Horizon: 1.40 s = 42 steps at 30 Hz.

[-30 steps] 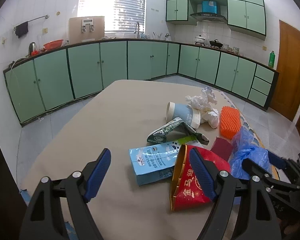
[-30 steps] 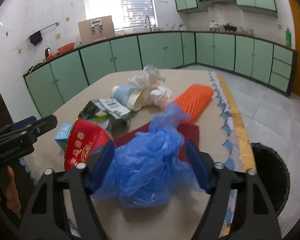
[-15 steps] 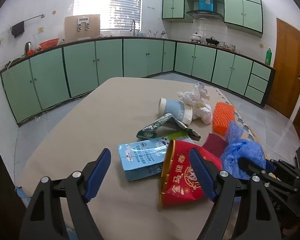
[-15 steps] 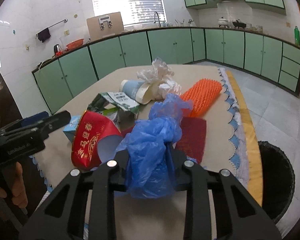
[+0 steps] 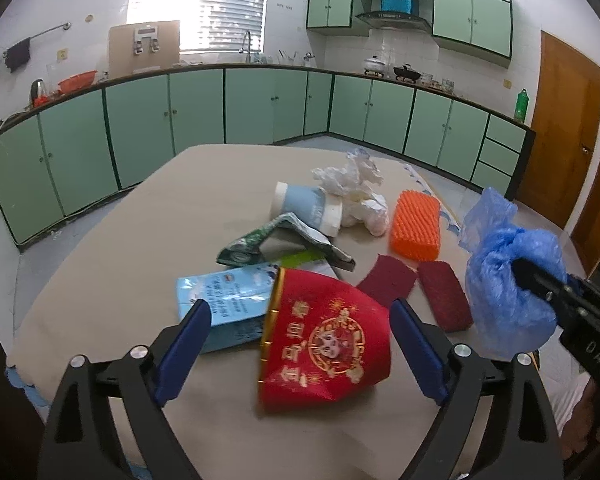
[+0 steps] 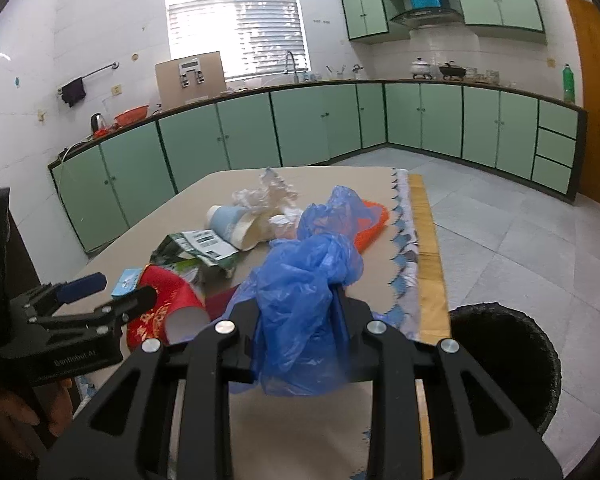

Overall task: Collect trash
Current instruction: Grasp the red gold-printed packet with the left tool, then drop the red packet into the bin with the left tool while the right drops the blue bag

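Now the right gripper [image 6: 296, 320] pinches the blue bag [image 6: 304, 300], lifted off the table [image 6: 260, 420]; the bin [image 6: 504, 360] lies just to its right on the floor (nearest that hand), left gripper [image 5: 300, 344] spread over the red cup [image 5: 328, 340]

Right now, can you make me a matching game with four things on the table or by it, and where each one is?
Things
1. blue plastic bag
2. red paper cup
3. orange sponge
4. black trash bin

Places
A. on the floor beside the table
B. lying on its side between the open left jaws
C. squeezed in the right jaws
D. flat on the table next to the crumpled white paper

Pairs: 1-C, 2-B, 3-D, 4-A
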Tool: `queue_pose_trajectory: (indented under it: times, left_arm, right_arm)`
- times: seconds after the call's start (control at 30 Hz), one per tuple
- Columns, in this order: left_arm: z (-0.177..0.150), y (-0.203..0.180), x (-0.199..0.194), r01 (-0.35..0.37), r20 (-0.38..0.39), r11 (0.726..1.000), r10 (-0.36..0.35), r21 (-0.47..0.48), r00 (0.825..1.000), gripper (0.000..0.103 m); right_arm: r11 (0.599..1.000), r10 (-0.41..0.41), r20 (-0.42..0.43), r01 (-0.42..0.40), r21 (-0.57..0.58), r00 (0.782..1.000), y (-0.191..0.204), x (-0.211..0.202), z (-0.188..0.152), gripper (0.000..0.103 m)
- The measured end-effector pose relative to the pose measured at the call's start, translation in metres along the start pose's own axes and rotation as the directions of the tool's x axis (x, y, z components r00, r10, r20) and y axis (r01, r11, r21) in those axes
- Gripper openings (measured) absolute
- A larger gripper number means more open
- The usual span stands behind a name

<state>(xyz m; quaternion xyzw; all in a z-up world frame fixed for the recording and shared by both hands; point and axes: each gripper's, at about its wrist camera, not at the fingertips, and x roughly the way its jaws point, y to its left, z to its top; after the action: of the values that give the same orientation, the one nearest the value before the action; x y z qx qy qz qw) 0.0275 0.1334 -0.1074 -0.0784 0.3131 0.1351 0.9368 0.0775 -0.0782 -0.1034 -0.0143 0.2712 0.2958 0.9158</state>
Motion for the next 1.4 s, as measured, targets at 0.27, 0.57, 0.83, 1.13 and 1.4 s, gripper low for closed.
queue_pose_trajectory:
  times: [0.27,0.57,0.83,1.13,1.4]
  left_arm:
    - [-0.005,-0.005,0.016,-0.002,-0.042,1.000,0.001,-0.014,0.999,0.091]
    - [-0.010,-0.013,0.024,0.005,-0.075,1.000,-0.005,0.003,0.997,0.091]
    - [-0.014,-0.011,0.029,0.033,-0.093,0.999,-0.035,-0.019,0.995,0.071]
    - [-0.002,-0.018,0.008,0.053,-0.024,0.999,-0.053,0.003,0.998,0.065]
    - [0.017,-0.024,-0.006,0.067,0.042,0.998,-0.068,0.005,0.997,0.064]
  right_arm:
    - [1.000,-0.008,-0.006,0.008,0.013,1.000,-0.007,0.004,-0.002,0.026]
    - [1.000,-0.012,-0.016,0.012,0.021,1.000,-0.010,0.008,-0.003,0.026]
    - [1.000,-0.014,-0.022,0.014,0.023,1.000,-0.011,0.010,-0.002,0.026]
    - [1.000,-0.016,-0.014,0.016,0.023,1.000,-0.011,0.009,-0.001,0.026]
    - [0.999,-0.035,0.017,0.035,0.032,0.999,-0.019,-0.003,0.004,0.026]
